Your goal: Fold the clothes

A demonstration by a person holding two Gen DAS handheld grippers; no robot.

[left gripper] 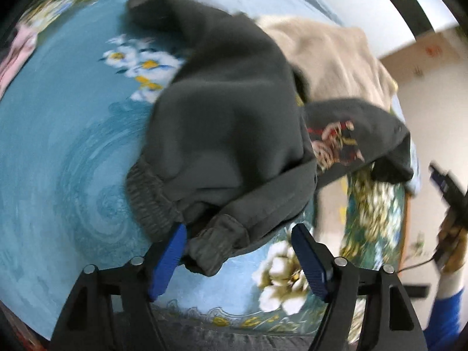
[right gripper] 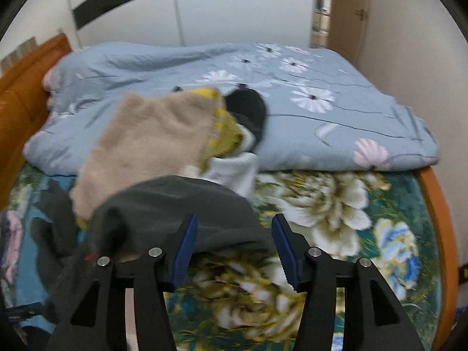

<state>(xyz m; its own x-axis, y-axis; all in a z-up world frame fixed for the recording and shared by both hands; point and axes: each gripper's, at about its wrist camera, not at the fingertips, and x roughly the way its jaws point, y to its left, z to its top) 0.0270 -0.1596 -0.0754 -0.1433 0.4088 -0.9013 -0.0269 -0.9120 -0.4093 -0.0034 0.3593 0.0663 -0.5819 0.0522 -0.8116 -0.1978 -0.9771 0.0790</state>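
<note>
No boxes or baskets in view, clothes lie loose in a pile on the bed. Dark grey sweatshirt [left gripper: 228, 122] is heaped on the teal flowered blanket [left gripper: 58, 152], ribbed cuff [left gripper: 216, 245] nearest the left gripper [left gripper: 238, 259]; cuff sits between the blue pads [left gripper: 168, 260], touching or just beside the left-hand one, jaws spread wide, nothing clamped. Printed patch on the sweatshirt hangs over the blanket edge at the right of the left wrist view. Beige fleece garment [right gripper: 152, 143] lies behind the sweatshirt, overlapping it, with a yellow piece [right gripper: 223, 134], a black piece [right gripper: 248, 108] and a white piece [right gripper: 231, 169] beside it. Right gripper [right gripper: 234, 248] also wide apart, holding nothing, sweatshirt hem just ahead of its tips and brushing the left pad, can't tell if it touches. Folded blue-grey quilt [right gripper: 321, 122] takes the far half of the bed. Open blanket to the right of the pile up to the orange wooden bed rim [right gripper: 438, 204]; wooden headboard at left. Both views motion-blurred. The person's other hand with the right gripper shows at the right edge of the left wrist view, off the bed side
</note>
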